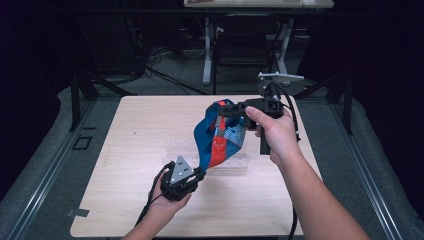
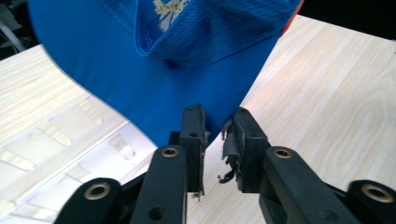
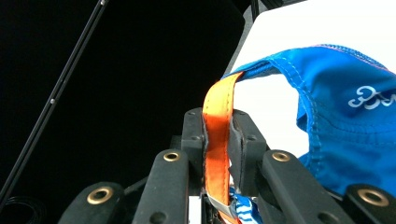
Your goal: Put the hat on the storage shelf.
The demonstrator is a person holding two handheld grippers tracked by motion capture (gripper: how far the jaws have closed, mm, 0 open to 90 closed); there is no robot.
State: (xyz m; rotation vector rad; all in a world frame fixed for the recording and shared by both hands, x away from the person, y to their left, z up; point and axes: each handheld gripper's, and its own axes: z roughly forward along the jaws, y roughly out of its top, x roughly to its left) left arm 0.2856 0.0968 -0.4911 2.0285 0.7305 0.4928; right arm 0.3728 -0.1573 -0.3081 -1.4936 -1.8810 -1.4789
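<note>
Hanging between the two grippers, well clear of the table [image 1: 125,150], is a blue cap [image 1: 207,135] with an orange strap [image 3: 217,135]. The right gripper [image 3: 218,135] has its jaws closed narrow on that strap, which runs up out of the jaws and bends over into the stitched blue rim just beyond them. The left gripper [image 2: 219,135] grips the brim [image 2: 154,88]: its stiff blue edge dips into the gap between the jaws, which stand close together, though whether both pads press it I cannot quite tell.

By my judgement the cap is light and will not strain either grip. Its crown [image 2: 205,32] is soft mesh and sags; it will fold rather than hold shape. The brim looks firm and smooth, a dependable hold but one that could slide out if pinched only at the tip. The strap is thin and flexible, safe to clamp, yet it gives little control of how the cap turns.
</note>
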